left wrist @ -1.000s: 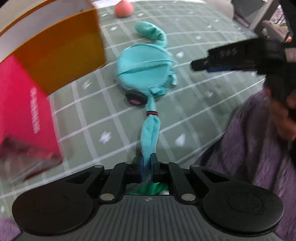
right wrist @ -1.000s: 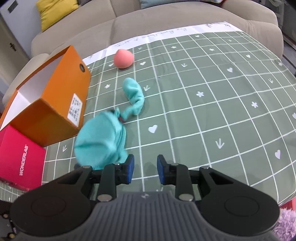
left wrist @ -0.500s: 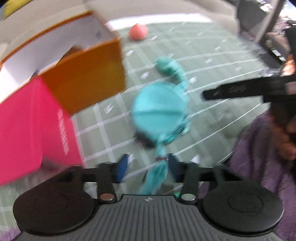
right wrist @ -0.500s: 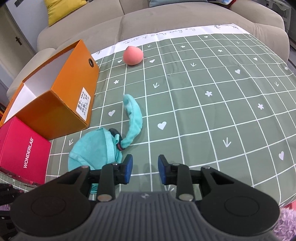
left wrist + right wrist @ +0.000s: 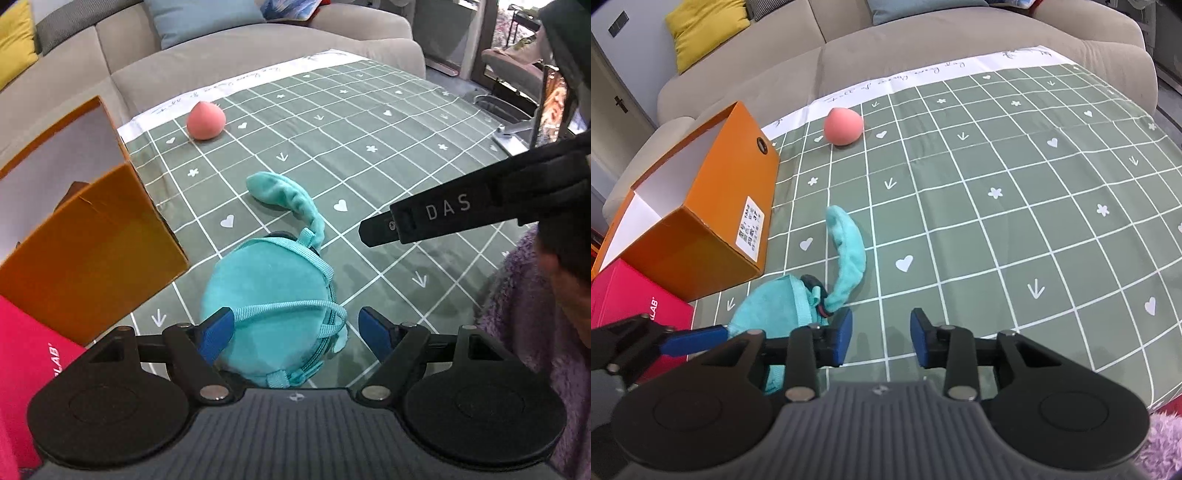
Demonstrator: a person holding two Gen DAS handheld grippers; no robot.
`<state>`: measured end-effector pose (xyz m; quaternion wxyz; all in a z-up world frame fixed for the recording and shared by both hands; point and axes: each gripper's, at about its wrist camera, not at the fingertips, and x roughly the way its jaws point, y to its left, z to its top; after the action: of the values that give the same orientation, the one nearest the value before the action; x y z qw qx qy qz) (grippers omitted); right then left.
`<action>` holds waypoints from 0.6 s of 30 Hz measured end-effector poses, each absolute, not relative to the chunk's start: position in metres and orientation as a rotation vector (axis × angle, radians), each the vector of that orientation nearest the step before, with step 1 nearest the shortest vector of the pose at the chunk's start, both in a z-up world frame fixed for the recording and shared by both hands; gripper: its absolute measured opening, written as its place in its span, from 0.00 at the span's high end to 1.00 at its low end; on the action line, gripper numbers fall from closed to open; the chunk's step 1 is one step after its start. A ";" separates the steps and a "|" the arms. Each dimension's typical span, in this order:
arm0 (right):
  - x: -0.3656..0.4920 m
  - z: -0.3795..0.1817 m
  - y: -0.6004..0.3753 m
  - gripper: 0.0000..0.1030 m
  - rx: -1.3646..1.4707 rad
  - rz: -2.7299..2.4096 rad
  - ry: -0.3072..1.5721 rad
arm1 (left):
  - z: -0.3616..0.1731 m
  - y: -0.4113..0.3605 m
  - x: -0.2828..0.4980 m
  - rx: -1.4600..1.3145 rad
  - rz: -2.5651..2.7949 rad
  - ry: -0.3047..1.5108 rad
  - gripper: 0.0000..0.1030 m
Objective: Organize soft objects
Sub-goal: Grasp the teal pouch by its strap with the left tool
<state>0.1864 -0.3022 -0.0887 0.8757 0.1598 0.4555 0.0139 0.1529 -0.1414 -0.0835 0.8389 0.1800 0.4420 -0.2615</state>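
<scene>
A teal plush toy (image 5: 266, 295) with a round body and a long tail lies on the green checked cloth (image 5: 369, 122), close beside the open orange box (image 5: 92, 236). My left gripper (image 5: 295, 332) is open, its blue pads on either side of the plush body and apart from it. The plush also shows in the right wrist view (image 5: 768, 306). My right gripper (image 5: 881, 341) is open and empty, just right of the plush. A pink peach-shaped plush (image 5: 205, 120) sits far back on the cloth; it also shows in the right wrist view (image 5: 843, 126).
A pink box (image 5: 624, 295) stands at the left, under the orange box (image 5: 701, 221). A beige sofa (image 5: 886, 48) with a yellow cushion (image 5: 705, 29) lies behind the cloth. The right gripper's finger (image 5: 461, 206) crosses the left wrist view.
My left gripper has let go of the plush's tail and opened wide. The plush has dropped onto the cloth beside the orange box. My right gripper has stayed open.
</scene>
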 end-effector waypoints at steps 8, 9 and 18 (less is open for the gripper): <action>0.193 -0.096 -0.300 0.67 0.340 0.041 0.978 | -0.102 -0.162 0.142 0.579 -0.481 0.875 0.14; 0.193 -0.097 -0.299 0.67 0.339 0.043 0.981 | -0.102 -0.162 0.141 0.579 -0.478 0.859 0.19; 0.196 -0.102 -0.295 0.67 0.328 0.062 1.005 | -0.095 -0.159 0.137 0.551 -0.493 0.821 0.59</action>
<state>0.1961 -0.2951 -0.1024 0.8630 0.1565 0.4794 0.0298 0.1373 -0.1588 -0.0947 0.8511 0.2618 0.3901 -0.2342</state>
